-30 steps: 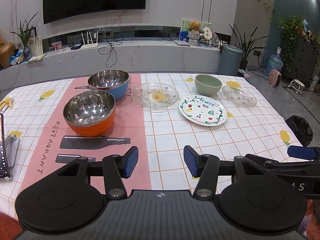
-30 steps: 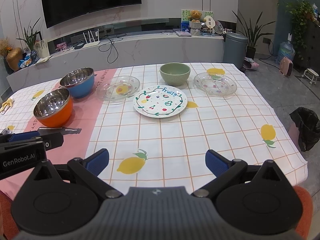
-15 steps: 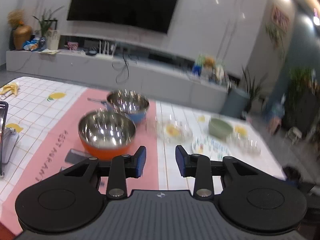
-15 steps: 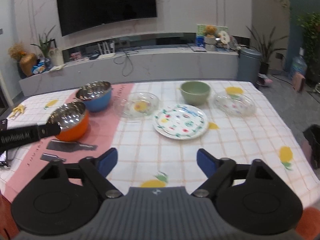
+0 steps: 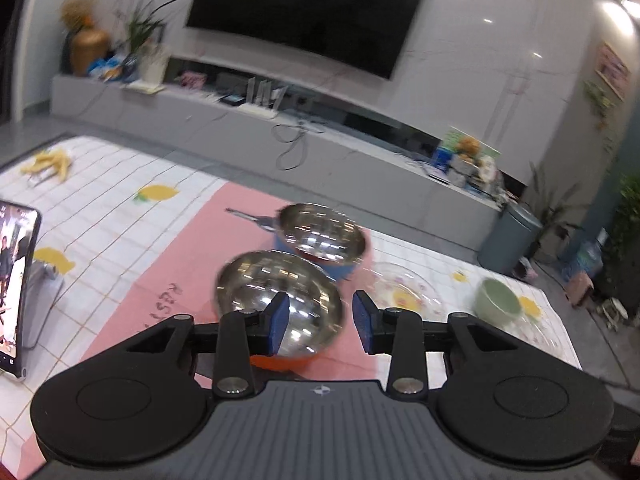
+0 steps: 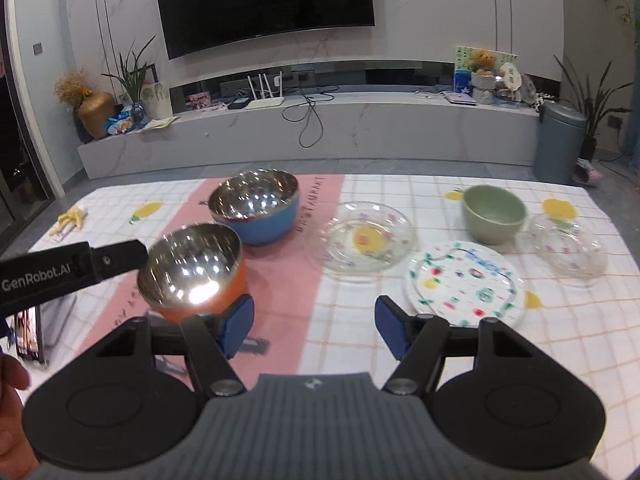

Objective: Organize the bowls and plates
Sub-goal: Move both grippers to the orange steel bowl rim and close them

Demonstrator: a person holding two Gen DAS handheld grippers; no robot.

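Observation:
An orange bowl point(image 5: 280, 292) with a steel inside stands on the pink strip, and a blue steel bowl point(image 5: 324, 240) stands just behind it. My left gripper point(image 5: 320, 324) hovers over the orange bowl's near rim, its jaws opening, the pads clear of the bowl. In the right wrist view one finger point(image 6: 120, 258) of it reaches the orange bowl's point(image 6: 192, 268) left rim. My right gripper point(image 6: 316, 326) is closing over bare cloth, right of that bowl. Right of the blue bowl point(image 6: 256, 208) lie a glass plate point(image 6: 364, 240), a painted plate point(image 6: 464, 284), a green bowl point(image 6: 494, 212) and a second glass plate point(image 6: 568, 248).
A phone on a stand point(image 5: 16, 280) is at the table's left edge. A yellow peel point(image 6: 72, 220) lies at the far left of the checked tablecloth point(image 6: 560, 340). A hand point(image 6: 8, 400) shows at the lower left. A grey bin point(image 6: 560, 140) stands beyond the table.
Both grippers have moved forward and left toward the steel bowls. The left view has rolled and tilted. Both pairs of jaws stand narrower than a second ago.

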